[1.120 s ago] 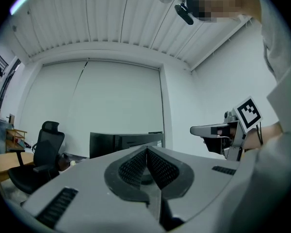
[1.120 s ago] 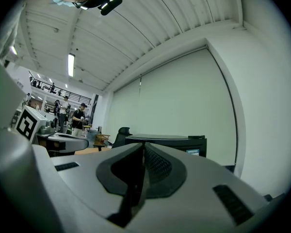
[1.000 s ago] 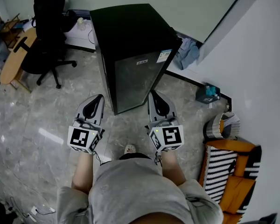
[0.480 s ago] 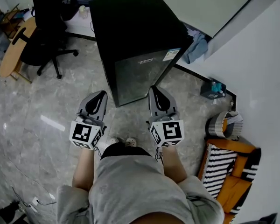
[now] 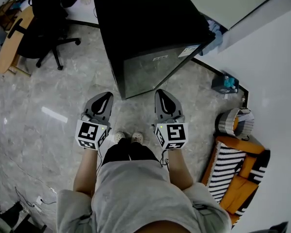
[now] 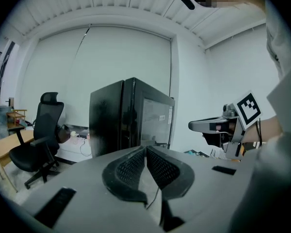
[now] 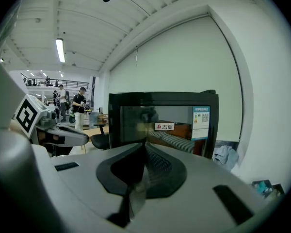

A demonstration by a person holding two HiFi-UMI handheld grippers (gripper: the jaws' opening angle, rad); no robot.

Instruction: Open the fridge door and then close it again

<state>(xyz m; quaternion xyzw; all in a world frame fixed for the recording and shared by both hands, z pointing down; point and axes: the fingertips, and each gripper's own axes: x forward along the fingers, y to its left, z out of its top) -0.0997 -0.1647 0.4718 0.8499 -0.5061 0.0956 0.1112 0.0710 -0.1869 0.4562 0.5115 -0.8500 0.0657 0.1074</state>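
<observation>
Fridge (image 5: 145, 23) stands ahead of us, its door (image 5: 153, 72) closed and facing us. We hold our left gripper (image 5: 105, 99) and right gripper (image 5: 161, 95) near it, both jaws pressed together, gripping nothing.

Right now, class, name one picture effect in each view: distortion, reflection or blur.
Head view: wide-angle, the fridge tapers downward. Left gripper view: fisheye, black border, mosaic patch at top. Right gripper view: the fridge door mirrors the striped cushion.
</observation>
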